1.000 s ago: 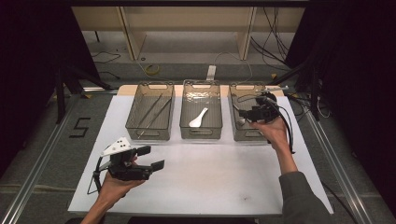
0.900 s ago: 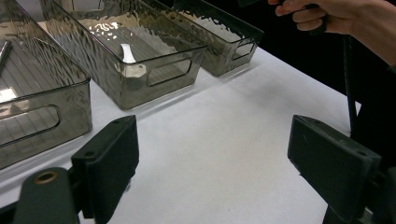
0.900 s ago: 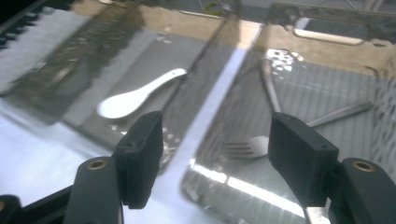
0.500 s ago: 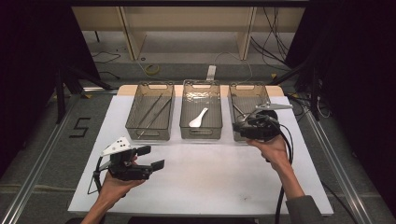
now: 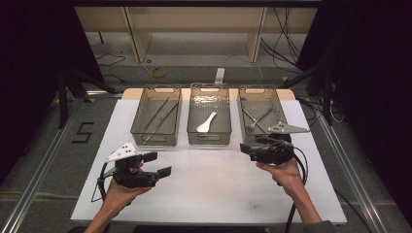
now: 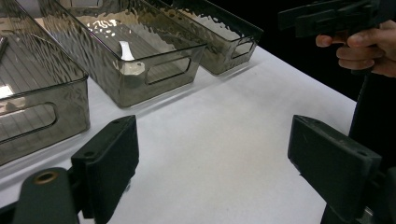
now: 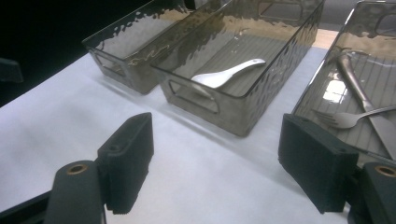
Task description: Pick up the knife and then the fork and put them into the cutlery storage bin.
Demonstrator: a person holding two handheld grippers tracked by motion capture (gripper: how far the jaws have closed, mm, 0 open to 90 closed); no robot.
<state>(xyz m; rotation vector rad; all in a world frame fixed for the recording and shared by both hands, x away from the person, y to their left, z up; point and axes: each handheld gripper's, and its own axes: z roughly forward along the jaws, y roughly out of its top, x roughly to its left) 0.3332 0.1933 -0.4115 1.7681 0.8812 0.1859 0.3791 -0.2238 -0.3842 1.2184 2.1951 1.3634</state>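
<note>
White desk fills the middle of the high view, dark floor and a pale shelf unit behind at the top. Three smoky clear bins sit in a row across the upper centre of the desk.

Left bin has long thin metal utensils lying lengthwise; can't tell what kind. Middle bin holds one white spoon, bowl toward the lower left. Right bin holds a fork and another metal utensil crossed over each other; in the right gripper view they sit at the right edge of the frame.

Your right tool is at centre right in the high view, just below the right bin's near wall, over bare desk, pointing toward frame left. Its jaws have just been opening and stand wide apart with nothing between them; in the right gripper view you see white desk in the gap and the middle bin above it.

Your left tool is at lower left in the high view, over the desk, well below the left bin, pointing toward frame right. Jaws spread wide, nothing gripped. In the left gripper view your right hand and its tool show at the upper right.
</note>
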